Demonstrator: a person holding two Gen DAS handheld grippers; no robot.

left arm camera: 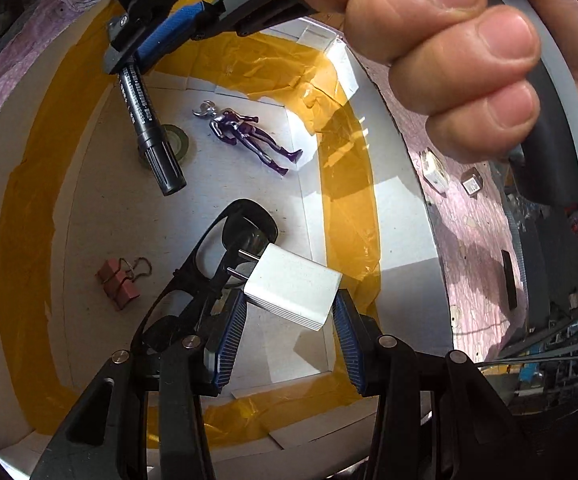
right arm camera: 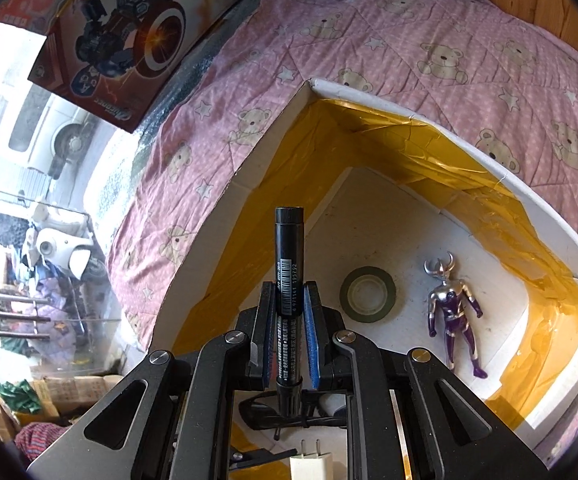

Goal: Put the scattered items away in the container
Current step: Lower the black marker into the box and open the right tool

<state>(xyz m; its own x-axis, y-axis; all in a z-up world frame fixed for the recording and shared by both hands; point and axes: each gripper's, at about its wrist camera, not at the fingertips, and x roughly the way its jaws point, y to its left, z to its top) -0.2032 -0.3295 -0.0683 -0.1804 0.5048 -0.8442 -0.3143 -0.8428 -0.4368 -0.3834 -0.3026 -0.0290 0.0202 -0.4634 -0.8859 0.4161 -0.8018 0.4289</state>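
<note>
Pink bedspread (right arm camera: 369, 40) surrounded the box (right arm camera: 373, 92); only the left view showed the left hand-held gripper (left arm camera: 289, 312) spread around the charger (left arm camera: 295, 290); the right hand-held gripper (right arm camera: 289, 340) pinched the marker (right arm camera: 288, 264) above the box.

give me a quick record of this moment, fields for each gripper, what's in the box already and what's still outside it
left gripper: open, jaws either side of the white charger, not clearly clamping it
right gripper: shut on the black marker, held above the box
container: white cardboard box lined with yellow tape, sitting on a pink bear-print quilt
already in box: purple figure, tape roll, black glasses, pink binder clips
outside box: two small items on the quilt, too small to identify
</note>
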